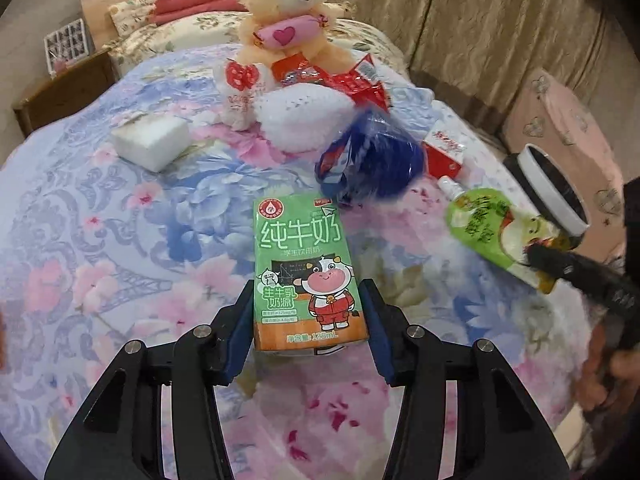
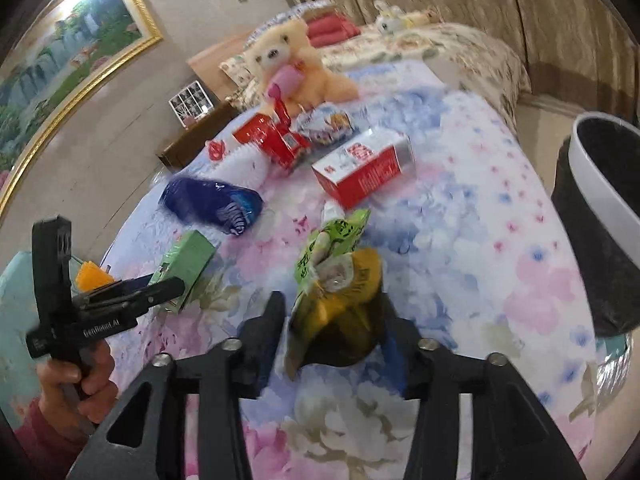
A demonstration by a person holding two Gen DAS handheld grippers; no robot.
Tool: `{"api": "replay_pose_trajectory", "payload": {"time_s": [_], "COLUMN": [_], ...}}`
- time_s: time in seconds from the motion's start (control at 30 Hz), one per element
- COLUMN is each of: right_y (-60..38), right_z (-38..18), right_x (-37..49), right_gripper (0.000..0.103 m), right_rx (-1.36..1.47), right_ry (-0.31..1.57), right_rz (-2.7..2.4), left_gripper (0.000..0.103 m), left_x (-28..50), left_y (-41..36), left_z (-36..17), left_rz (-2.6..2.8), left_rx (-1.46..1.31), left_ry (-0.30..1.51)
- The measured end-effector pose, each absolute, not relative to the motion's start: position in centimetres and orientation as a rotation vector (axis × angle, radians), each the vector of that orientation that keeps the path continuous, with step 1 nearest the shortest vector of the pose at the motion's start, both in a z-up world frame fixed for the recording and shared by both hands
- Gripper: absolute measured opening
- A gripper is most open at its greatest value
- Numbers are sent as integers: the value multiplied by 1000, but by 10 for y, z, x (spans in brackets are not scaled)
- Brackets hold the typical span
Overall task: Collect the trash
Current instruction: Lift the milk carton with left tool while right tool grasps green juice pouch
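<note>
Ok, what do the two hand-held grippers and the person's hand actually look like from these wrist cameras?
The left hand-held gripper is matte black, with angular linkage arms, silver pivot bolts and blue pads lining its fingers. The right hand-held gripper has the same black frame and silver bolts; its pads look dark and blurred. White lettering marks the left one's side. The hand wears a reddish sleeve.

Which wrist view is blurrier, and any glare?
Left wrist: mostly sharp, the milk carton print is readable; only the blue bag smears. Right wrist: motion blur throughout, the green pouch soft, and glare washes out the framed painting top.
</note>
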State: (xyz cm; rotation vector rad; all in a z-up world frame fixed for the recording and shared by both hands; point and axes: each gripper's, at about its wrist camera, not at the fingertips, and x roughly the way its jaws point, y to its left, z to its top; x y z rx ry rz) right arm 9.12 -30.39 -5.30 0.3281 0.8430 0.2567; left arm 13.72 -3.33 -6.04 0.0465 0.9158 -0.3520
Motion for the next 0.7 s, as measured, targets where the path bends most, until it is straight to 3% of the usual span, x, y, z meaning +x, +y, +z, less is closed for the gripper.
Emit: {"api": "replay_pose_trajectory", "payload": {"time_s": [0.1, 0.17, 0.27, 0.3, 0.33, 0.37, 0.7], "right_y": [-301, -299, -295, -294, -294, -294, -321], "right_z": [-49, -50, -58, -62, -64, -67, -41], "right_x": [97, 102, 110, 111, 111, 109, 78], "right_gripper": [66, 68, 66, 64, 46, 37, 34], "right_rx": [295, 270, 245, 233, 228, 227, 278], "right_ry": [832, 835, 871, 889, 898, 912, 806], "right_rz": [243, 226, 225, 223, 226, 228, 192], "left_gripper": [59, 64, 59, 47, 47, 47, 46], "left_x": [135, 135, 141, 143, 146, 142, 130], "left_y": [-39, -43, -44, -43, -42, -39, -24], "left_z": [-58, -59, -68, -71, -74, -75, -31], "left_rz": [-280, -219, -201, -207, -214, -217, -228], "left_rx": [84, 122, 142, 138, 129, 113, 41], "left_ry": [886, 868, 886, 897, 912, 910, 795]}}
